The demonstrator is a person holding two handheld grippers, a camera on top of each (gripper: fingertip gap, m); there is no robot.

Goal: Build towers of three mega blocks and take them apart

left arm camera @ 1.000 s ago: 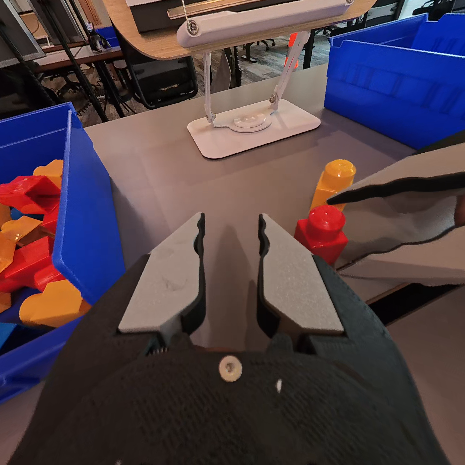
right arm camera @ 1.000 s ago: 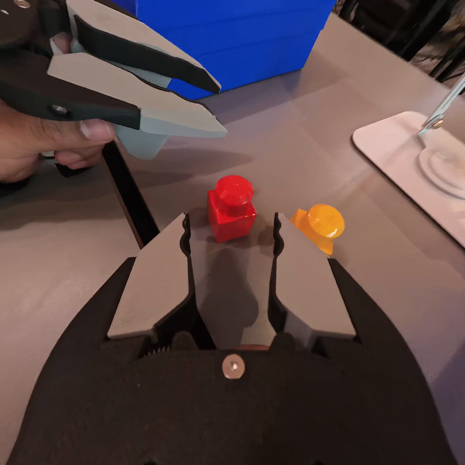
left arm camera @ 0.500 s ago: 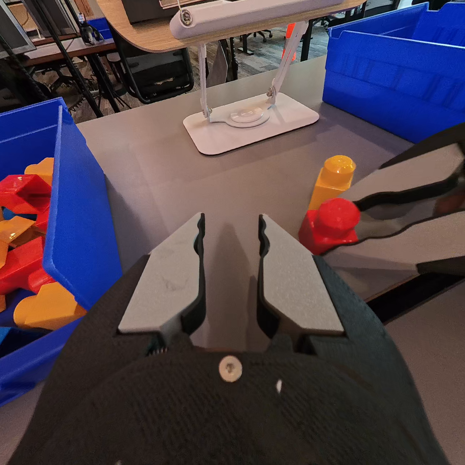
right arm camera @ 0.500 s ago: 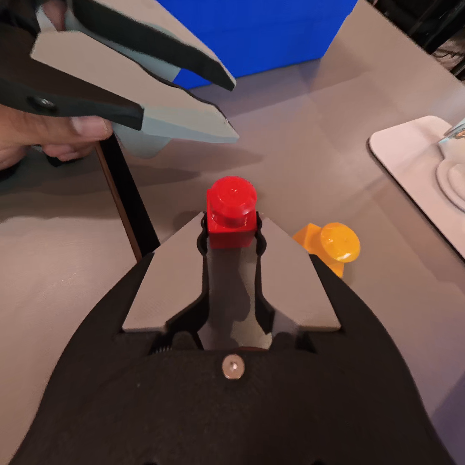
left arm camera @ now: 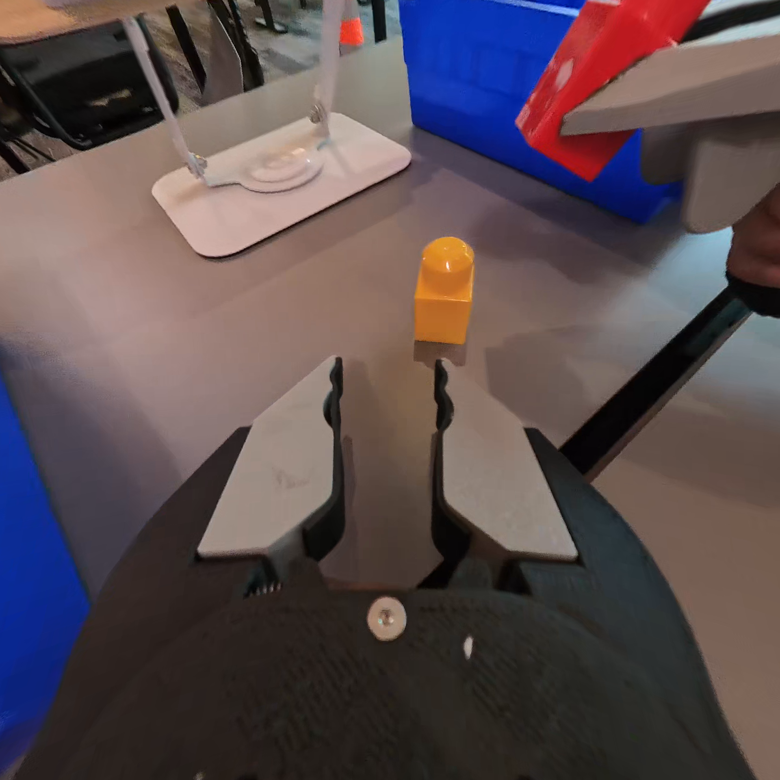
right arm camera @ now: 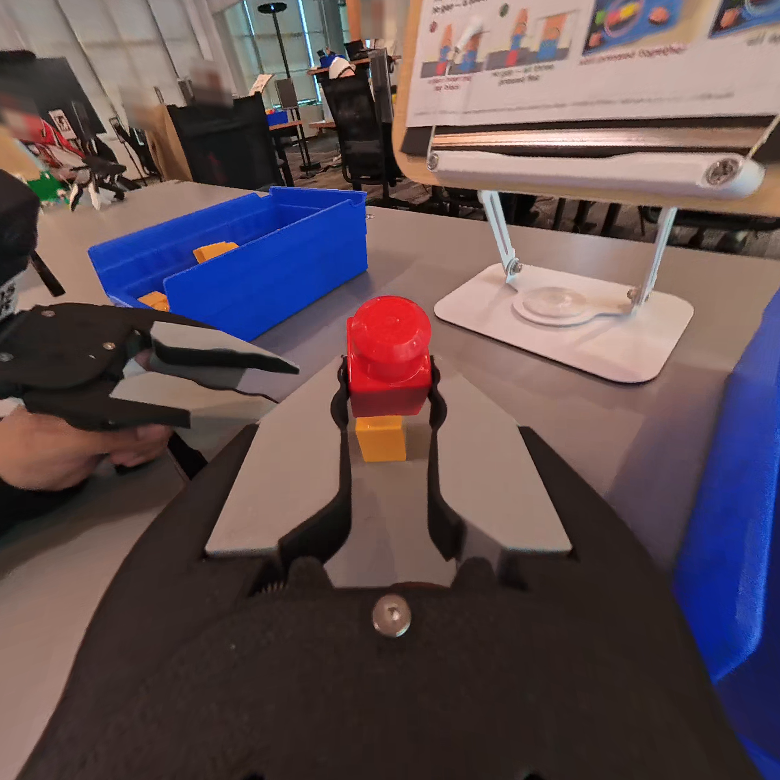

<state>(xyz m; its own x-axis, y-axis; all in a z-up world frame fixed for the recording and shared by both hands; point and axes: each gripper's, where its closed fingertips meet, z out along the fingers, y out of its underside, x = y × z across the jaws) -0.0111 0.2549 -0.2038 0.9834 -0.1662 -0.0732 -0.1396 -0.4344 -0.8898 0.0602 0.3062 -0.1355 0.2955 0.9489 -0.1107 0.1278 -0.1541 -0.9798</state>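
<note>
My right gripper (right arm camera: 388, 380) is shut on a red block (right arm camera: 388, 363) and holds it in the air, stud up. In the left wrist view the red block (left arm camera: 591, 84) hangs tilted at the top right, well above the table. An orange block (left arm camera: 445, 295) stands upright on the grey table, just beyond my left gripper (left arm camera: 388, 371), which is open and empty. In the right wrist view the orange block (right arm camera: 382, 439) shows below the red one, between my fingers and apart from it. The left gripper (right arm camera: 285, 385) is at the left there, jaws apart.
A blue bin (right arm camera: 236, 270) with orange blocks sits at the back left. Another blue bin (left arm camera: 485, 84) stands at the right. A white stand base (left arm camera: 278, 181) lies beyond the orange block. A dark gap (left arm camera: 658, 380) splits the table surfaces. A hand (right arm camera: 63, 451) holds the left gripper.
My right gripper closed on the red block and lifted it off the table. My left gripper stayed open and swung to face the orange block.
</note>
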